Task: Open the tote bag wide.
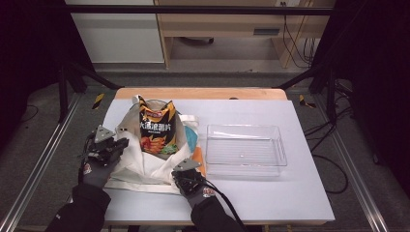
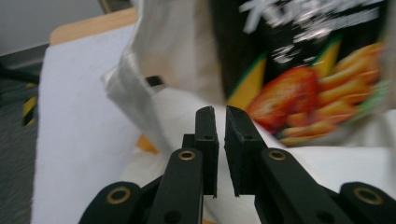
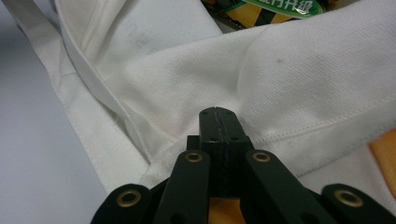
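Chip bag (image 1: 155, 129) half out of tote (image 1: 140, 164); tray (image 1: 245, 150) at centre right unfilled.
Left tongs (image 2: 221, 112) slightly parted, released; right tongs (image 3: 218, 114) clenched on tote.

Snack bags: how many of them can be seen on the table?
1. The snack bag stands in the mouth of the white cloth bag, left of the clear tray. More may be hidden inside the cloth bag.

A white surface (image 1: 251, 193) with a wooden strip along its far edge carries a white cloth bag (image 1: 140, 166) on its left half and a clear plastic tray (image 1: 245, 150) just to the right of it. An orange sheet (image 1: 200, 159) lies under the bag's right edge.
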The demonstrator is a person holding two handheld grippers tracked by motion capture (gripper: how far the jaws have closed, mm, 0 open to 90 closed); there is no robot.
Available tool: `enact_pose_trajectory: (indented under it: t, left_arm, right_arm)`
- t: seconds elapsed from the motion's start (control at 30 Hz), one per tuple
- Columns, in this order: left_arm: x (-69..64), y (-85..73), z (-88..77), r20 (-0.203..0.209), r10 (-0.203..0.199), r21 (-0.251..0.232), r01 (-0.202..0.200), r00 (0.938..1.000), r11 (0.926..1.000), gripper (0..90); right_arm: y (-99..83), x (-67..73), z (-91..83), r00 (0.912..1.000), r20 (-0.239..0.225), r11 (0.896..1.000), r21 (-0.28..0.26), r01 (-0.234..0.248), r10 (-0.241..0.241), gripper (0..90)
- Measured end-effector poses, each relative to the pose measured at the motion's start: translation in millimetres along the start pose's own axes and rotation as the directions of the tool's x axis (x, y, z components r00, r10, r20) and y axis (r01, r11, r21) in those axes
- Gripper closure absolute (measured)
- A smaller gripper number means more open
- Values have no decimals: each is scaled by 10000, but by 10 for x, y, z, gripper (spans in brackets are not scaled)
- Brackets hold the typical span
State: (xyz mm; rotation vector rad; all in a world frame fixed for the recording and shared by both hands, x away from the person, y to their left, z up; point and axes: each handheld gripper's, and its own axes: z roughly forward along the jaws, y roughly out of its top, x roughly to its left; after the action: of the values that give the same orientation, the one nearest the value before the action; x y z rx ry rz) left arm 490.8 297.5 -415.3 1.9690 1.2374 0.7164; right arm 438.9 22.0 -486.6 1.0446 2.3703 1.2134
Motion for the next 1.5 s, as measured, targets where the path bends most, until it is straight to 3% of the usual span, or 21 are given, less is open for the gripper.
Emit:
enact_pose_trajectory:
  t: [0.07, 0.17, 0.23, 0.27, 0.37, 0.57, 0.6, 0.7, 0.8, 1.13, 1.5]
  left_arm:
    - [37, -52, 85, -588, 280, 630, -243, 9979, 9977, 847]
    - [79, -111, 81, -690, 253, 760, -200, 9973, 9969, 881]
    - [99, -172, 60, -749, 341, 830, -278, 9966, 9962, 886]
    - [118, -259, 69, -853, 533, 1089, -439, 9949, 9931, 892]
    - [147, -348, 76, -708, 416, 1200, -329, 9966, 9922, 893]
    - [168, -465, 69, -472, 171, 1335, -106, 9987, 9910, 893]
    - [171, -482, 75, -409, 111, 1431, -52, 9991, 9897, 894]
    - [170, -490, 71, -365, 80, 1445, -26, 9993, 9895, 894]
    - [174, -518, 53, -252, -30, 1499, 68, 9997, 9887, 894]
    - [167, -565, 10, -47, -101, 1562, 107, 9999, 9877, 894]
    - [122, -597, 12, -39, 0, 1586, 6, 10000, 9873, 891]
  right_arm:
    - [-3, -2, 1, 10000, -11, 10000, -49, -3, 3, 900]
    - [-18, 0, -7, 10000, 15, 9998, -181, 10, -10, 900]
    - [-16, 7, -18, 9999, 97, 9997, -230, 51, -49, 900]
    - [-5, 2, -33, 9999, 142, 9996, -275, 9, -5, 900]
    - [5, -15, -58, 9998, 190, 9994, -341, -14, 20, 900]
    - [45, -86, -183, 9955, 907, 9968, -775, -199, 269, 900]
    - [57, -128, -238, 9886, 1490, 9955, -941, -91, 231, 900]
    - [38, -201, -267, 9849, 1639, 9950, -905, -420, 565, 900]
    - [-20, -192, -258, 9808, 1873, 9961, -786, -404, 546, 900]
    - [-127, -264, -305, 9717, 2234, 9959, -631, -647, 773, 900]
    - [-195, -303, -246, 9690, 2226, 9942, -332, -1019, 1067, 900]
